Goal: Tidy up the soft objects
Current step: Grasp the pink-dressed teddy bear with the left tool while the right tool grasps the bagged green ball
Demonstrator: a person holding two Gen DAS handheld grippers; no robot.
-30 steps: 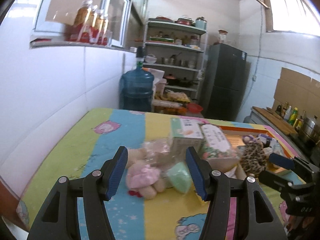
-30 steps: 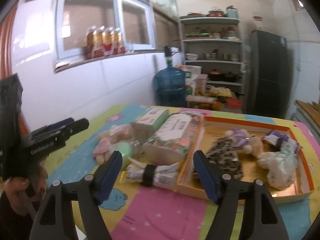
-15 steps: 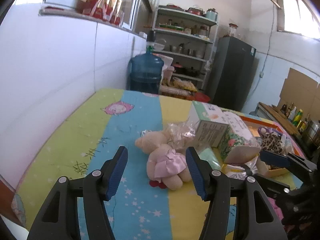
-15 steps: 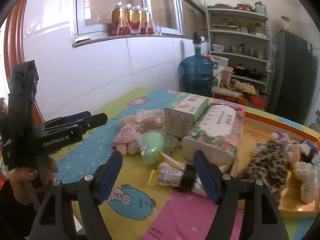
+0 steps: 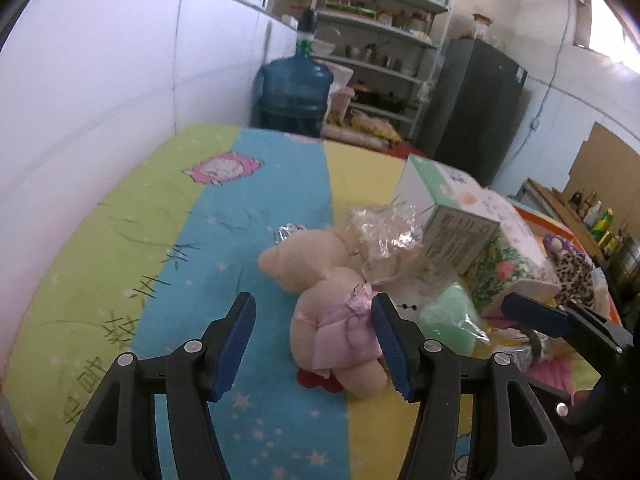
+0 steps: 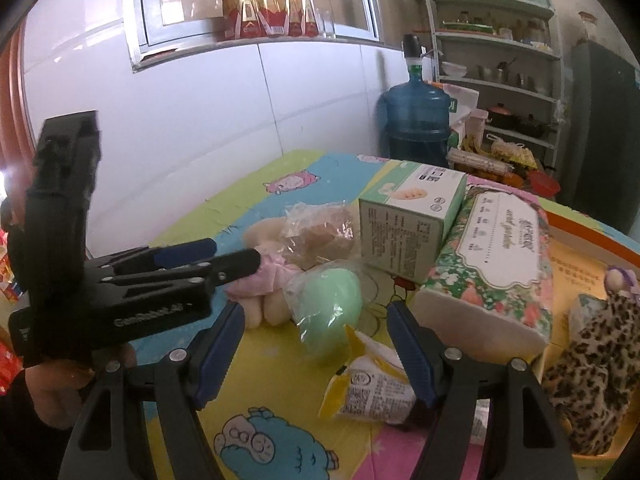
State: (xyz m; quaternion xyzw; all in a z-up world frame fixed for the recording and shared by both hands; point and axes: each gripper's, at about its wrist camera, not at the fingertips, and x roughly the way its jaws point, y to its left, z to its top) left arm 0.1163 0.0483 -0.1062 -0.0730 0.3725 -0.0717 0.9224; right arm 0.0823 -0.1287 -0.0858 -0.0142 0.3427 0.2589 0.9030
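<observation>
A cream plush doll in a pink dress (image 5: 340, 320) lies on the colourful mat; it also shows in the right wrist view (image 6: 268, 280). My left gripper (image 5: 312, 344) is open, its jaws either side of the doll's lower half. A clear-wrapped soft item (image 5: 380, 240) and a green sponge in plastic (image 6: 332, 300) lie beside the doll. My right gripper (image 6: 316, 352) is open and empty over a yellow-white packet (image 6: 372, 384). A leopard plush (image 6: 592, 368) lies in the orange tray (image 6: 592, 228).
A green-white carton (image 6: 408, 224) and a floral tissue pack (image 6: 496, 268) stand behind the soft items. A white tiled wall runs along the left. A blue water jug (image 5: 296, 92), shelves and a dark fridge (image 5: 476, 104) stand beyond the table.
My left gripper has moved forward and down over the doll, which now sits between its open jaws. My right gripper has swung left toward the green sponge and packet.
</observation>
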